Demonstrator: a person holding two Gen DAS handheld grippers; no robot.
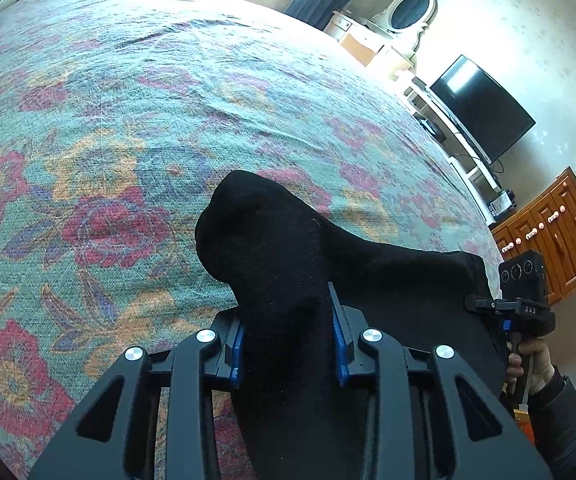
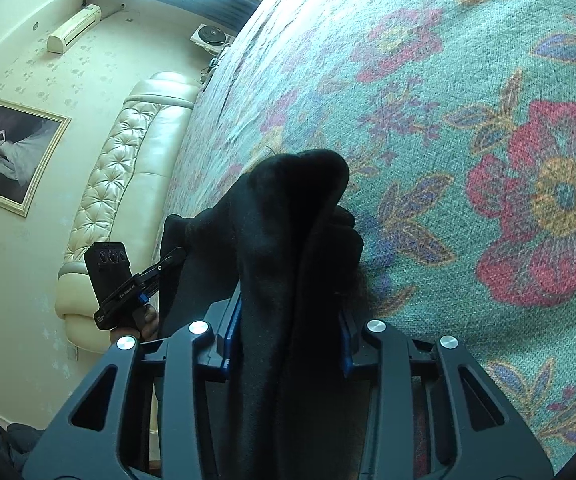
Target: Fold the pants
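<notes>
The black pants (image 1: 271, 240) are held up above the floral bedspread (image 1: 127, 120). My left gripper (image 1: 288, 336) is shut on a bunched fold of the cloth, which sticks out past its blue pads. The cloth stretches right toward my right gripper (image 1: 484, 304), seen at the right edge clamping the other end. In the right wrist view my right gripper (image 2: 288, 340) is shut on the black pants (image 2: 292, 208), and my left gripper (image 2: 167, 262) shows at the left, holding the same cloth.
The bedspread (image 2: 468, 140) fills most of both views. A cream tufted headboard (image 2: 127, 168) lies at one side. A television (image 1: 484, 108), a white shelf and a wooden cabinet (image 1: 556, 240) stand beyond the bed's far edge.
</notes>
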